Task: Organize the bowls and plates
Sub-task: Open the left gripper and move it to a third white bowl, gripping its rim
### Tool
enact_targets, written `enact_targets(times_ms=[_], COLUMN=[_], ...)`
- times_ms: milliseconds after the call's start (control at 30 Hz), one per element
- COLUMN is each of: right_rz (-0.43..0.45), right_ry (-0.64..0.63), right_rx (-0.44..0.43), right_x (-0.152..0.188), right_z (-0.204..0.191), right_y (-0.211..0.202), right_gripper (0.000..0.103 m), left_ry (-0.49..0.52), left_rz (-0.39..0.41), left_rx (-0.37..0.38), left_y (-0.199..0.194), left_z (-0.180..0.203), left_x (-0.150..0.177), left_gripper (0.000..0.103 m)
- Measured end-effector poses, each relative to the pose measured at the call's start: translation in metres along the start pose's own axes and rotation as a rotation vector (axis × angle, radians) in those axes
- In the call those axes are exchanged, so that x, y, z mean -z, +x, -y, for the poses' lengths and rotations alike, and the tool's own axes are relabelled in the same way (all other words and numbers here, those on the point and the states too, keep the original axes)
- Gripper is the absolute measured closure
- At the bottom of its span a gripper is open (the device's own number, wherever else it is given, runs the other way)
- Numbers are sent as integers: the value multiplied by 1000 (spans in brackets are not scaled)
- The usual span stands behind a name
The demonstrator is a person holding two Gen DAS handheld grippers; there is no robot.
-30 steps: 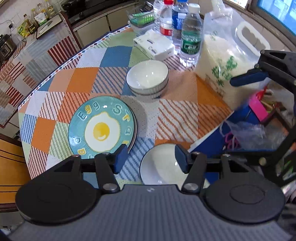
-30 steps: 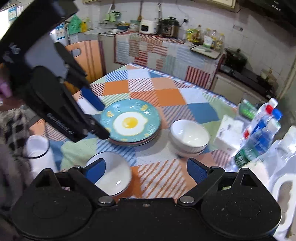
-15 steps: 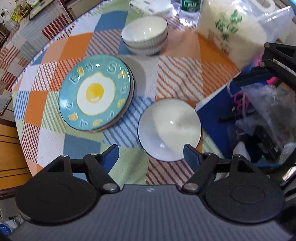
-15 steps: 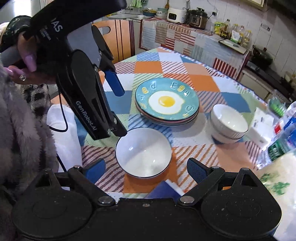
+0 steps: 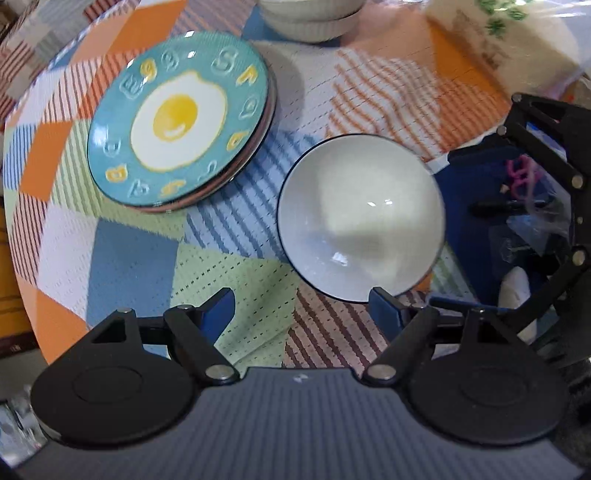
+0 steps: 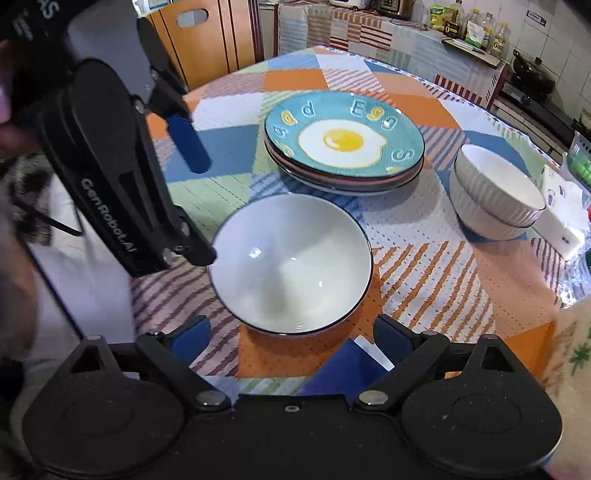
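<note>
Both grippers have dropped toward the lone white bowl (image 6: 290, 264) near the surface's front edge. The left gripper (image 5: 301, 308) has just been opening, fingers spread and empty; the right gripper (image 6: 291, 338) likewise gapes, ready to grasp it.

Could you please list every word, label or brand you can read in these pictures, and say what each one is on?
"Egg", plus loose raised letters such as "S" and "P": rim of the teal fried-egg plate.
"GenRobot.AI": side of the left gripper, seen from the right wrist.
Labels on the oil bottles on the far counter: too small to read.
Green print on the bag: blurred.
</note>
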State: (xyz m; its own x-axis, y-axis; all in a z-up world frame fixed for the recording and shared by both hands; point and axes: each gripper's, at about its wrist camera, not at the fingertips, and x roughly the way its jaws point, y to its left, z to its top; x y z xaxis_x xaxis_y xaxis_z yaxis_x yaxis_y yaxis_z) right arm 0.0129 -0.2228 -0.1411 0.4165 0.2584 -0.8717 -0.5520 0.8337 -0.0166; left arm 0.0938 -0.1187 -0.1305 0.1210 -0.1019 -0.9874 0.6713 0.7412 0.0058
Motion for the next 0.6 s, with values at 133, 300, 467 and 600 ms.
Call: enact_targets(times_ms=[133,300,467,600], right_rz=[-6,10,74,171], right_ry=[13,37,6,22], right_rx=[-1,-25,-18,-61], right_x=[4,4,7,17], right_z=[3,6,2,10], right_y=[21,37,45,48], right_gripper=[6,7,4,4], left_ry=[-42,-57,-99,-134], left_rz=[26,61,170,187], left_rx=[20,43,99,59], left_y=[12,20,22,30], left_z=[-9,-12,-16,-14], left_x=[1,0,-4,-14], left_gripper=[24,26,56,72])
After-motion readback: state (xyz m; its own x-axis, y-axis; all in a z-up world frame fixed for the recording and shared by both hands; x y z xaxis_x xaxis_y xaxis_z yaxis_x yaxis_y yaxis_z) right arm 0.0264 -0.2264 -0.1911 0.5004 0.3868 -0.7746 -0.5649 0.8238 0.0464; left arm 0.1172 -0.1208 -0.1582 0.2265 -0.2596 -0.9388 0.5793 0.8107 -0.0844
